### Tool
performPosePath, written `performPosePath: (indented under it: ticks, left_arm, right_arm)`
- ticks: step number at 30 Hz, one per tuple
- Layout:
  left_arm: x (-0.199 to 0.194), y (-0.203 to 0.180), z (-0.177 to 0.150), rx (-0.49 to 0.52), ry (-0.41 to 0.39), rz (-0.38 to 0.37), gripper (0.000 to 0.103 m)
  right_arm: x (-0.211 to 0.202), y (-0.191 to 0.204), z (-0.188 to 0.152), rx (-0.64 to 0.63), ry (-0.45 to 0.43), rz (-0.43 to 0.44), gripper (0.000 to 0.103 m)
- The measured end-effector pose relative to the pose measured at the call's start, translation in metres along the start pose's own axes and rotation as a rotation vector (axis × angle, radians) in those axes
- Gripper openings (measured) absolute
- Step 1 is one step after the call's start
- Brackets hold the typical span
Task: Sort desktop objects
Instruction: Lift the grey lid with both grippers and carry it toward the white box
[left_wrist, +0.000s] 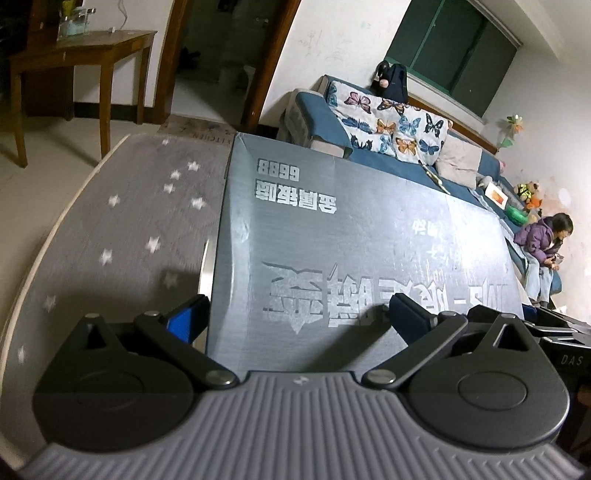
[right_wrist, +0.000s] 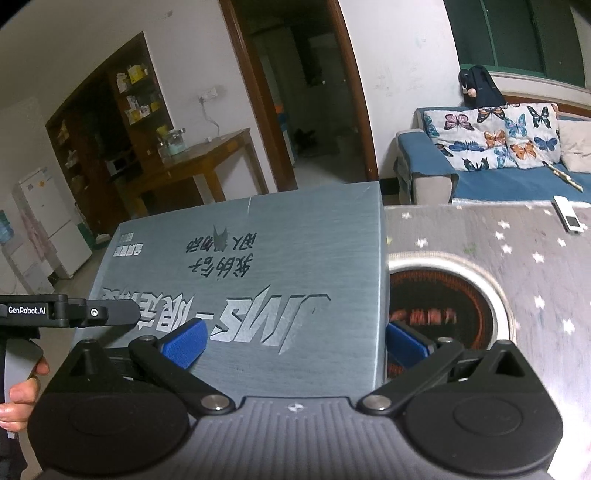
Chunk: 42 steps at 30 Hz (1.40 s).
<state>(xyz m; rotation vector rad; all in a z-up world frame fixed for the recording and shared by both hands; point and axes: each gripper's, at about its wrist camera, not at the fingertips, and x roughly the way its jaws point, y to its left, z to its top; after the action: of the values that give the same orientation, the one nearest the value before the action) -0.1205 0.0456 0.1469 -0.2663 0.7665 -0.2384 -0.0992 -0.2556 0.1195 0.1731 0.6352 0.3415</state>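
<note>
A large flat grey box (left_wrist: 351, 221) with pale printed lettering lies on the table and fills the middle of both views. My left gripper (left_wrist: 295, 317) is open wide at the box's near left corner. Its left blue pad (left_wrist: 183, 321) hangs just outside the box's left edge and its right finger (left_wrist: 406, 314) is over the lid. My right gripper (right_wrist: 295, 343) is open wide at the near right corner of the box (right_wrist: 258, 240), one blue pad (right_wrist: 184, 343) over the lid and the other (right_wrist: 406, 345) beside the right wall. Whether any pad touches the box I cannot tell.
The grey star-print tablecloth (right_wrist: 517, 258) has a round steel-rimmed hob (right_wrist: 443, 310) right of the box and a white remote (right_wrist: 569, 219) at the far edge. A hand (right_wrist: 22, 398) holds the left gripper's handle (right_wrist: 55, 310). A person (left_wrist: 543, 251) sits on the blue sofa (left_wrist: 369, 155).
</note>
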Motion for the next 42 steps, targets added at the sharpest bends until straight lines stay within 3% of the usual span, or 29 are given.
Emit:
performPosePath:
  ticks: [6, 15, 24, 33, 42]
  left_arm:
    - [-0.024, 0.003, -0.049, -0.006, 0.014, 0.013, 0.103]
    - [-0.048, 0.008, -0.109, -0.015, 0.031, 0.022, 0.103]
    - [-0.040, 0.021, -0.149, -0.043, 0.102, 0.029, 0.103]
    - [-0.015, 0.040, -0.164, -0.078, 0.193, 0.051, 0.103]
    - [0.005, 0.044, -0.163, -0.092, 0.235, 0.062, 0.103]
  right_arm:
    - [-0.033, 0.012, -0.050, 0.014, 0.012, 0.004, 0.103]
    - [-0.062, 0.027, -0.099, -0.007, 0.012, 0.003, 0.103]
    - [-0.064, 0.028, -0.144, -0.002, 0.058, 0.005, 0.103]
    - [-0.045, 0.025, -0.175, 0.014, 0.141, 0.015, 0.103]
    - [-0.027, 0.014, -0.182, 0.038, 0.172, 0.018, 0.103]
